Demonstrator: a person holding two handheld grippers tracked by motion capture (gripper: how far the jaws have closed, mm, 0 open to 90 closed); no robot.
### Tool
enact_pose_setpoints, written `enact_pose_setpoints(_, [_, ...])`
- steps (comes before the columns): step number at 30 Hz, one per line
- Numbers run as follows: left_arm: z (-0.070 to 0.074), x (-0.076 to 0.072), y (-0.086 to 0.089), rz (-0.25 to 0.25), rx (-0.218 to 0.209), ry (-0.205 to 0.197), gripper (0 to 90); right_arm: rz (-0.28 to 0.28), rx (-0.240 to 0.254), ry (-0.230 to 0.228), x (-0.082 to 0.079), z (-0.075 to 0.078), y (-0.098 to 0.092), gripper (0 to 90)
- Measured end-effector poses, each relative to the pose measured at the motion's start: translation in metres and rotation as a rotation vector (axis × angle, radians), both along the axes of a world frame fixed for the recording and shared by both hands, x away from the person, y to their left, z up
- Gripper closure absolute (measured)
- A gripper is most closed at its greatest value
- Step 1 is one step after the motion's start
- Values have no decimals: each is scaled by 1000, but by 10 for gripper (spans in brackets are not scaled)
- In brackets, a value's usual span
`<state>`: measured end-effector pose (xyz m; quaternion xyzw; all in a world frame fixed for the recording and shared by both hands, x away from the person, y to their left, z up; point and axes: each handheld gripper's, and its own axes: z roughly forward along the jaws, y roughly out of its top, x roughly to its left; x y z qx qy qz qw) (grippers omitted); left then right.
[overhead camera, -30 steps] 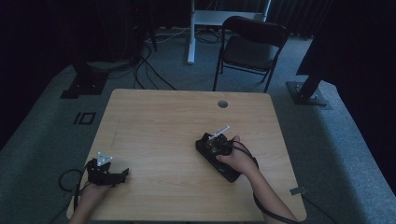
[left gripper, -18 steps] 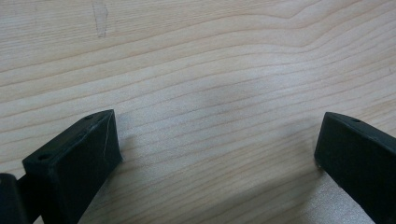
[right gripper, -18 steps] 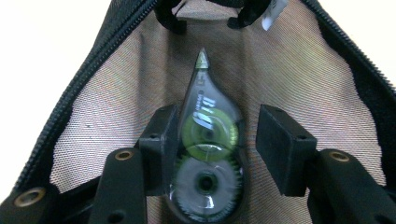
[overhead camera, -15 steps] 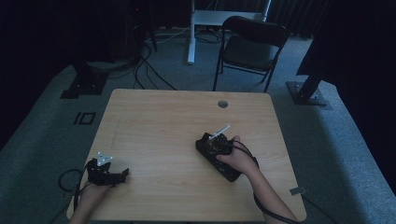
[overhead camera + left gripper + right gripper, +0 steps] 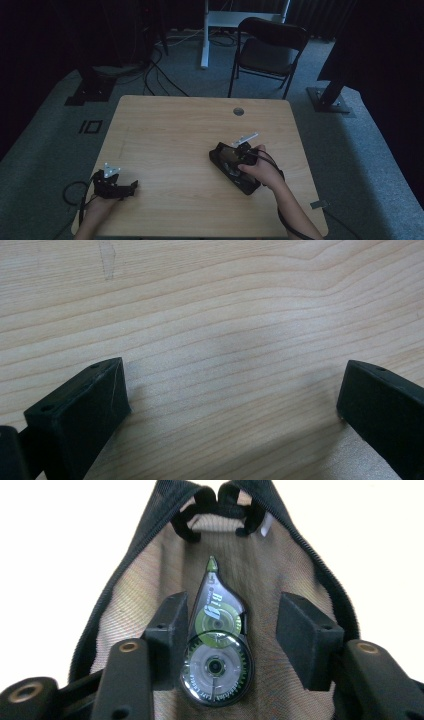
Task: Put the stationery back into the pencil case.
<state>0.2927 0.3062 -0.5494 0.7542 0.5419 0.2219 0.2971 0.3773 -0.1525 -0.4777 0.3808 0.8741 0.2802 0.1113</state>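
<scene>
Correction tape (image 5: 214, 645), right in the lower centre of the right gripper view, lying flat inside an open black pouch (image 5: 150, 580) with a beige mesh lining! Its clear teardrop body shows green gears, with the tip pointing toward the top of the frame, at the pouch's zipper end. The right gripper (image 5: 232, 632) has its jaws on either side of it: the one on the left of the picture sits just against the tape's edge, the one on the right stands apart, with lining showing in the gap. Those jaws have just been opening, so nothing is clamped. Over in the high view, the right gripper (image 5: 235, 159) sits over the pouch (image 5: 220, 155) at the right centre of the wooden table (image 5: 170, 130). Down in the lower left of that frame, the left gripper (image 5: 125, 189) rests low on the tabletop. Its own view shows its jaws spread wide, bare wood grain (image 5: 225, 330) between them.
</scene>
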Motion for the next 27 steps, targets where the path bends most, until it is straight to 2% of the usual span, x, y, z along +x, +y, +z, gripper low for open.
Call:
enact_pose_setpoints(2, [0,0,0,1,0,0,2,-3,25,-1,-2,2,-3,442])
enact_pose_setpoints(8, [0,0,0,2,0,0,2,3,58,-40,-9,10,-11,419])
enact_pose_setpoints(12, [0,0,0,2,1,1,2,3,99,-74,-14,16,-15,364])
enact_pose_setpoints(17, [0,0,0,2,0,0,2,-12,113,-105,-17,22,-21,302])
enact_pose_setpoints(25, [0,0,0,2,0,0,2,-34,164,-135,-19,25,-30,250])
enact_pose_setpoints(27, [0,0,0,2,0,0,2,-52,190,-150,-19,26,-34,222])
